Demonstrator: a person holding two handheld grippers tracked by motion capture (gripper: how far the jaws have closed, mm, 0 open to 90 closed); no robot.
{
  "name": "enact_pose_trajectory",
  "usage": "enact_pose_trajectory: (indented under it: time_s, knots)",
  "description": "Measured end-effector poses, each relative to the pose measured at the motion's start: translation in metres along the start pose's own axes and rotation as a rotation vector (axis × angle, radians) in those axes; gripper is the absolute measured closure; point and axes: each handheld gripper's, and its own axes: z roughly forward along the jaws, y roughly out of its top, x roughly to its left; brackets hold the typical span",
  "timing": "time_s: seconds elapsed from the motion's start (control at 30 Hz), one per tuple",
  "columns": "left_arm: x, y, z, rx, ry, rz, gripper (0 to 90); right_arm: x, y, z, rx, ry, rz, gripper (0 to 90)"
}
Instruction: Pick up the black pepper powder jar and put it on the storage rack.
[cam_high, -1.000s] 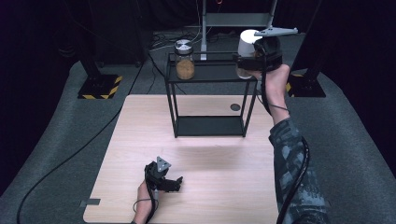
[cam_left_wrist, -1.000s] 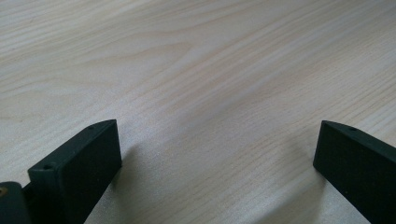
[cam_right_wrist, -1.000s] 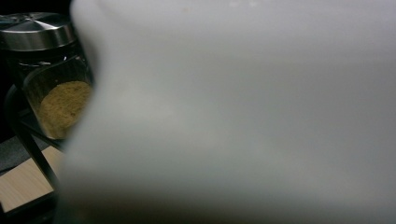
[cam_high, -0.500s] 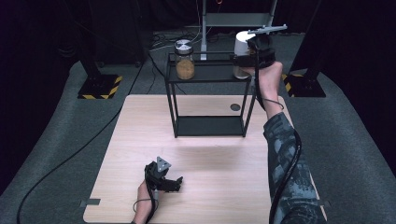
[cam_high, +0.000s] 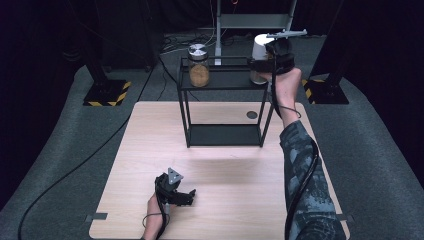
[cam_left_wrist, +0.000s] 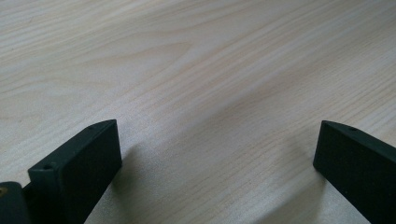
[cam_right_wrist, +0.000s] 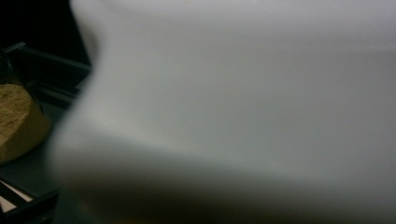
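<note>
A white container (cam_high: 259, 49) is at the right end of the top shelf of a black wire rack (cam_high: 225, 84), and my right gripper (cam_high: 266, 64) is shut on it from the right. Whether its base rests on the shelf I cannot tell. Up close in the right gripper view, the container (cam_right_wrist: 243, 93) hides the jaws. A glass jar (cam_high: 199, 66) of brown powder with a metal lid stands on the shelf's left end, and the jar (cam_right_wrist: 16, 123) also sits left of the container. My left gripper (cam_high: 186, 196) lies on the wooden table (cam_high: 150, 150) near its front edge, its jaws open over bare wood (cam_left_wrist: 217, 144).
The rack stands at the back middle of the table, its lower shelf (cam_high: 225, 135) bare. A small round grommet (cam_high: 252, 114) sits in the tabletop beside the rack's right leg. Stands with yellow-black bases (cam_high: 105, 95) are on the dark floor behind.
My right gripper has carried the white container a little left and slightly down over the rack's top shelf. The left gripper has stayed where it was.
</note>
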Motion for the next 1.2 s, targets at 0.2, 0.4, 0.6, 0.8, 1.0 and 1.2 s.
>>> enact_pose_trajectory:
  time_s: [0.2,0.4,0.6,0.8,1.0,1.2]
  knots:
    - [-0.0002,0.0,-0.0001,0.0,0.001,0.0,0.4,-0.0005,-0.0019,-0.0003,-0.006,0.002,0.002,29.9]
    - [-0.0003,0.0001,-0.0002,0.001,0.001,0.0,0.4,0.0009,-0.0028,-0.0002,-0.01,-0.003,0.0,29.9]
    - [-0.0003,0.0,-0.0001,0.001,0.001,0.0,0.4,0.0007,-0.0017,-0.0006,-0.005,-0.002,-0.001,29.8]
    - [-0.0003,0.0001,-0.0001,0.001,0.002,0.0,0.4,0.0007,-0.0024,0.0001,-0.009,-0.002,-0.003,29.8]
    - [-0.0003,0.0001,-0.0001,0.001,0.001,0.0,0.4,0.0012,-0.0006,0.0003,-0.002,-0.003,-0.006,29.8]
    - [-0.0004,0.0001,-0.0001,0.001,0.002,0.0,0.4,0.0016,0.0009,-0.0003,0.004,-0.003,-0.01,29.7]
